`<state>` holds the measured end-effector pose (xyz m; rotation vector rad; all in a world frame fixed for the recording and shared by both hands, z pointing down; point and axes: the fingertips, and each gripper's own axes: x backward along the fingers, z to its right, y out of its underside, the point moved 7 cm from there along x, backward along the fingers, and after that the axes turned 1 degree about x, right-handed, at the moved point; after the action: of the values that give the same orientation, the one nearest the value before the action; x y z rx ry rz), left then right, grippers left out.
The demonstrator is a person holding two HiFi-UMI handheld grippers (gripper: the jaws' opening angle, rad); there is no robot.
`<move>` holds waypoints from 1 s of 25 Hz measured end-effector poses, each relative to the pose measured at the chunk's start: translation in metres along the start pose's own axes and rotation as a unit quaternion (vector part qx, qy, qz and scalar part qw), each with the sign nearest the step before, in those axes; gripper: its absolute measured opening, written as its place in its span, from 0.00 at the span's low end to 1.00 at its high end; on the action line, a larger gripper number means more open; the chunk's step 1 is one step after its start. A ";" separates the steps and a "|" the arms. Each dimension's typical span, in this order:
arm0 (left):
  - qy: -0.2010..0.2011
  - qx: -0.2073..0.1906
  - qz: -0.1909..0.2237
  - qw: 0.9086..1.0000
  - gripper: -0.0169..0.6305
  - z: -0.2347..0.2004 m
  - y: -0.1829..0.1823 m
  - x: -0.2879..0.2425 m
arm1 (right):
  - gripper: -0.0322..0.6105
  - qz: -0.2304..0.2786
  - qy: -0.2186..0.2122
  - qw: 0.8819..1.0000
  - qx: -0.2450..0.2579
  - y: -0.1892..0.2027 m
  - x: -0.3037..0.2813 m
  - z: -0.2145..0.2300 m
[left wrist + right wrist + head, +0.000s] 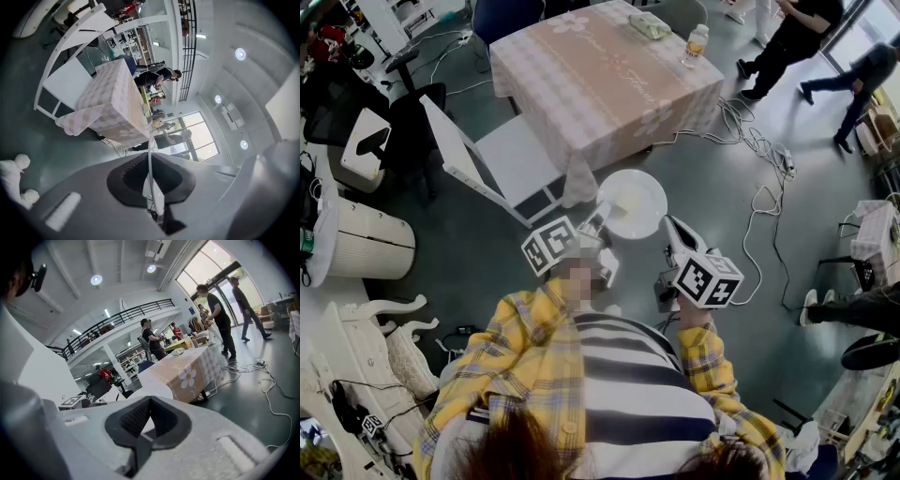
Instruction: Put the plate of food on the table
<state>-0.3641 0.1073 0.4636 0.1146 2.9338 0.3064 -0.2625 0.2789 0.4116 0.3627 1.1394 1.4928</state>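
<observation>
Short of table (591,84), left tool (601,213) pinches plate (639,199) rim; right tool (668,224) closed, empty.

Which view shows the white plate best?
Head view: the whole plate shows from above, its rim in the left gripper. The left gripper view gives only its edge between clamped jaws; the right gripper view shows a white patch of it.

Plate (637,202) just before near corner of table (600,84), between left gripper (602,214) and right gripper (668,225); chair (511,159) left of table; bottle (696,44) on it.
</observation>
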 end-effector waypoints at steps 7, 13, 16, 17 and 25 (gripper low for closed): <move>0.000 0.000 -0.002 1.000 0.04 -0.001 0.002 -0.006 | 0.04 0.003 0.002 1.000 -0.001 0.000 -0.001 0.006; -0.001 0.005 -0.008 1.000 0.04 -0.001 0.010 -0.011 | 0.04 0.010 -0.003 1.000 -0.008 0.000 0.004 0.009; -0.003 0.004 -0.006 1.000 0.04 -0.002 0.016 -0.011 | 0.04 0.008 -0.009 1.000 -0.004 0.003 0.009 0.009; -0.004 0.005 -0.006 1.000 0.04 -0.002 0.019 -0.012 | 0.04 0.007 -0.009 1.000 -0.002 0.003 0.012 0.011; -0.011 0.018 0.002 1.000 0.04 -0.004 0.042 -0.022 | 0.04 -0.002 -0.007 1.000 -0.003 0.005 0.025 0.035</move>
<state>-0.3414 0.1449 0.4802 0.1270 2.9177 0.2502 -0.2463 0.3167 0.4233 0.3670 1.1245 1.4876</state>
